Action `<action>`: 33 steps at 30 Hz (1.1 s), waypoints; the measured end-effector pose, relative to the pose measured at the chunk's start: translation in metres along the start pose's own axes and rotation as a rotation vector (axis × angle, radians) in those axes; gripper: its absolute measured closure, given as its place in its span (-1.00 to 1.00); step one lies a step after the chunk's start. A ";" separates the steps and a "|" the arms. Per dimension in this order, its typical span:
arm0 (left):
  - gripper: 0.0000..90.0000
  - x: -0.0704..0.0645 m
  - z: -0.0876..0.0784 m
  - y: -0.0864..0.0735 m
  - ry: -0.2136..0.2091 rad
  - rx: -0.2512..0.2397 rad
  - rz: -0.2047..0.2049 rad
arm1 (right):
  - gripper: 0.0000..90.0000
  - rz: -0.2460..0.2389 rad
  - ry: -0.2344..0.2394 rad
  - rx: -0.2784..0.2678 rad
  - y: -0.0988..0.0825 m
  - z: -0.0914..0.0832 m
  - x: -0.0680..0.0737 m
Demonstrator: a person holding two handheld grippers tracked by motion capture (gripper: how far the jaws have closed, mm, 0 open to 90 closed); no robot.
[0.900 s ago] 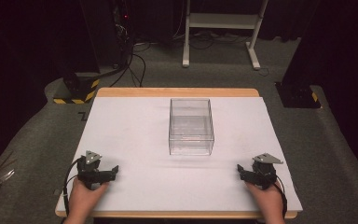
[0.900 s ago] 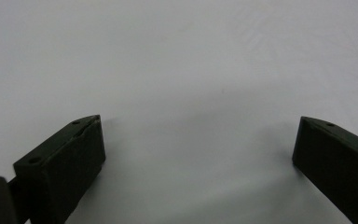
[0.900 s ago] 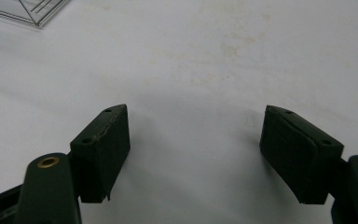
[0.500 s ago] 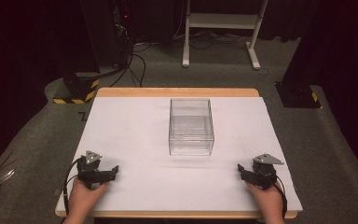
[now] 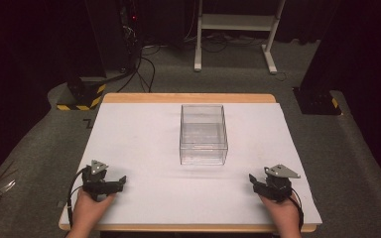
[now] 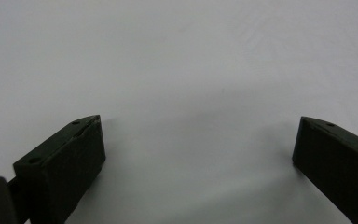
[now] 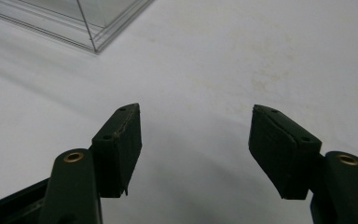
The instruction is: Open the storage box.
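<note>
A clear plastic box stands empty in the middle of the white table top. My left gripper rests near the front left corner, held by a hand, its jaws pointing right toward the table's middle. In the left gripper view the left gripper is open, with bare white surface between its jaws. My right gripper rests near the front right corner, pointing left. In the right gripper view the right gripper is open and empty, and a corner of the clear box shows at the upper left.
The table has a wooden rim at its far edge. Beyond it on the grey carpet are a white metal stand, black equipment bases with yellow-black tape and cables. A dark base stands at the right.
</note>
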State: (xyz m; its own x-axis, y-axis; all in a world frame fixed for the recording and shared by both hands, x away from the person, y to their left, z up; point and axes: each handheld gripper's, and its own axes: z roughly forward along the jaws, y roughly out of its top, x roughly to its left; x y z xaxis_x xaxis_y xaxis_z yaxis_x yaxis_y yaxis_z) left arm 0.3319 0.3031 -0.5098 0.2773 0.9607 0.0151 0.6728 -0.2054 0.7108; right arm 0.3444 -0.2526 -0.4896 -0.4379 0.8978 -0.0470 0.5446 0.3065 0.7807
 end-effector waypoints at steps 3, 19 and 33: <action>-0.95 0.000 0.000 0.000 0.000 0.000 0.000 | -0.19 -0.010 0.005 -0.015 0.002 -0.002 0.004; -0.95 0.000 0.000 0.000 -0.001 0.001 0.000 | -0.17 -0.075 0.056 -0.076 0.003 -0.001 0.031; -0.95 0.000 0.000 0.000 0.002 0.000 0.001 | -0.26 -0.121 0.095 -0.072 0.007 0.001 0.050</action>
State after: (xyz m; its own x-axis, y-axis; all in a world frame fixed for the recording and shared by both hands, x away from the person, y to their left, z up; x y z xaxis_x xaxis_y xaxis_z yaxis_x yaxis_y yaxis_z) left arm 0.3321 0.3029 -0.5098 0.2768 0.9608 0.0167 0.6728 -0.2062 0.7105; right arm 0.3271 -0.2057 -0.4868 -0.5644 0.8209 -0.0869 0.4328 0.3839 0.8156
